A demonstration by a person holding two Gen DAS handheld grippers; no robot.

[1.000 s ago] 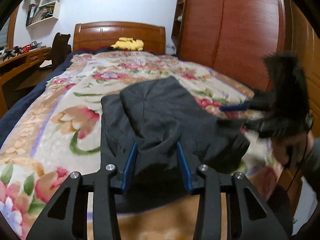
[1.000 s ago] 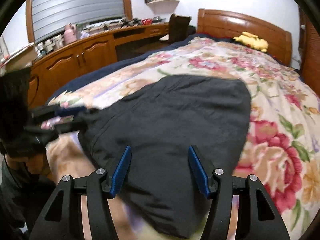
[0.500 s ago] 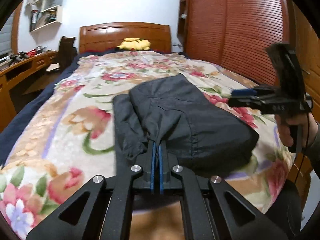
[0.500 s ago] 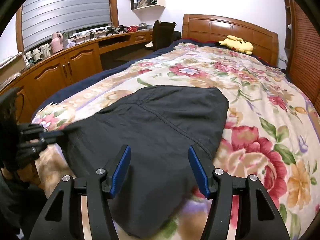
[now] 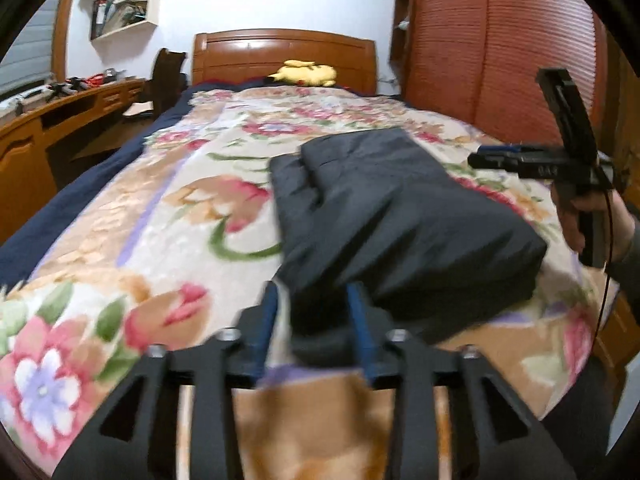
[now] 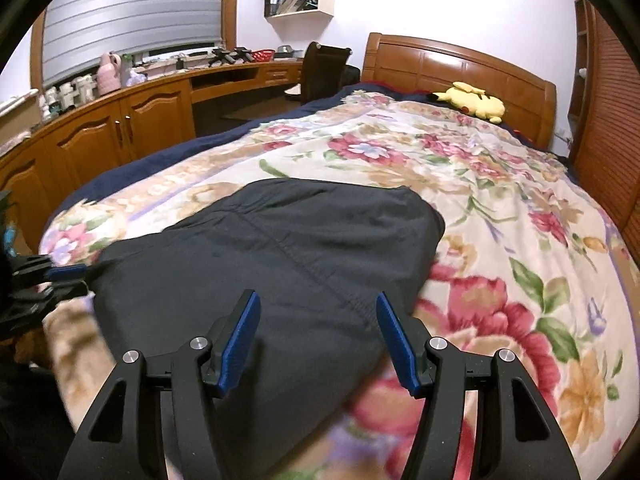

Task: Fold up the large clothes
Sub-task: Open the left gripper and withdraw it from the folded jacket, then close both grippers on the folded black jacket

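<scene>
Matt dark cloth garment (image 6: 280,256); plush floral blanket (image 6: 520,208); glossy wood headboard (image 6: 460,64)

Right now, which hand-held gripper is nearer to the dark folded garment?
Left. The left hand-held gripper has the dark folded garment edge between its opening jaws; the right hand-held gripper hovers just over it, open.

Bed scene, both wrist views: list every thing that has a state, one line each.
dark garment: folded into a thick bundle, lying on the bedspread.
left gripper: jaws opening, garment corner between them, not pinched.
right gripper: open, over the garment, holding nothing.
cabinet doors: closed.
window blind: lowered.
</scene>
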